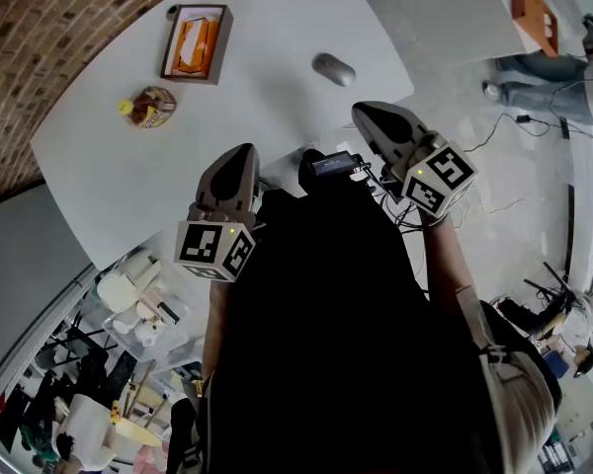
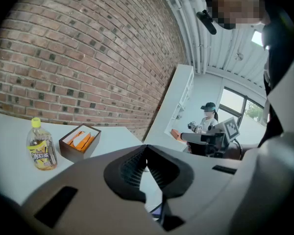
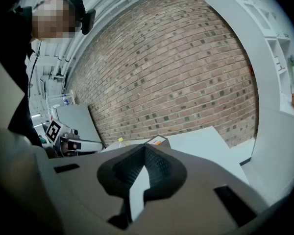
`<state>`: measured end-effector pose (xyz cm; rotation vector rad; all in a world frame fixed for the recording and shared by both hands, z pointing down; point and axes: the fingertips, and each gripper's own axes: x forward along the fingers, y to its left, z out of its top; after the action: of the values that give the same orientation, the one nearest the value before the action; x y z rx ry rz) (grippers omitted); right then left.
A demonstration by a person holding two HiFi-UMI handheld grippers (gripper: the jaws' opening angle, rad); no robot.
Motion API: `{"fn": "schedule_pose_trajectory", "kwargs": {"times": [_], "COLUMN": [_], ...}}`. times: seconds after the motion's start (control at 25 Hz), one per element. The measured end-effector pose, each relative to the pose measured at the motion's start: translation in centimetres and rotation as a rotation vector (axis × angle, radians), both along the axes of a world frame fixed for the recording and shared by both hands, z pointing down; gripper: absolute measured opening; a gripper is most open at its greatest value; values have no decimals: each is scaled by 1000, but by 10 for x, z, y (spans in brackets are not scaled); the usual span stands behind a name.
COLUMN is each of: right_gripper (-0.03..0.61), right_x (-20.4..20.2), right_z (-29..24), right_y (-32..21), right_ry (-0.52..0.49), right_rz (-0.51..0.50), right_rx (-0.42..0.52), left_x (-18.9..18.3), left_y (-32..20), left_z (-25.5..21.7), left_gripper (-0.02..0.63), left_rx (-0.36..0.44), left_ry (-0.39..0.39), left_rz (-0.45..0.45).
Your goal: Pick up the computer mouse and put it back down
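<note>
Both the left gripper and the right gripper hover at the near edge of the white table, jaws pressed together on nothing. The computer mouse lies on the table just beyond the right gripper, untouched. Farther left are a bottle and an open box.

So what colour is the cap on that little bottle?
Yellow. The cap shows best in the left gripper view.
</note>
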<state>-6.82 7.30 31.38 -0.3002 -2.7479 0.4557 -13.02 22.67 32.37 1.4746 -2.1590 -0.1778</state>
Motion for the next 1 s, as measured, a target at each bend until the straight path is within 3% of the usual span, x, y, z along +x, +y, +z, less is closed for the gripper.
{"fn": "schedule_pose_trajectory", "kwargs": {"times": [0.6, 1.0], "right_gripper": [17, 17], "right_x": [2, 22], "right_z": [-2, 8], "right_y": [-30, -61], "right_ry": [-26, -12], "right_rz": [39, 102], "right_rx": [-53, -66], "left_x": [3, 3], "left_y": [-38, -78], "left_z": [5, 18], "left_gripper": [15, 17], "left_rx": [-28, -88], "left_ry": [-5, -97], "left_rz": [36, 223]}}
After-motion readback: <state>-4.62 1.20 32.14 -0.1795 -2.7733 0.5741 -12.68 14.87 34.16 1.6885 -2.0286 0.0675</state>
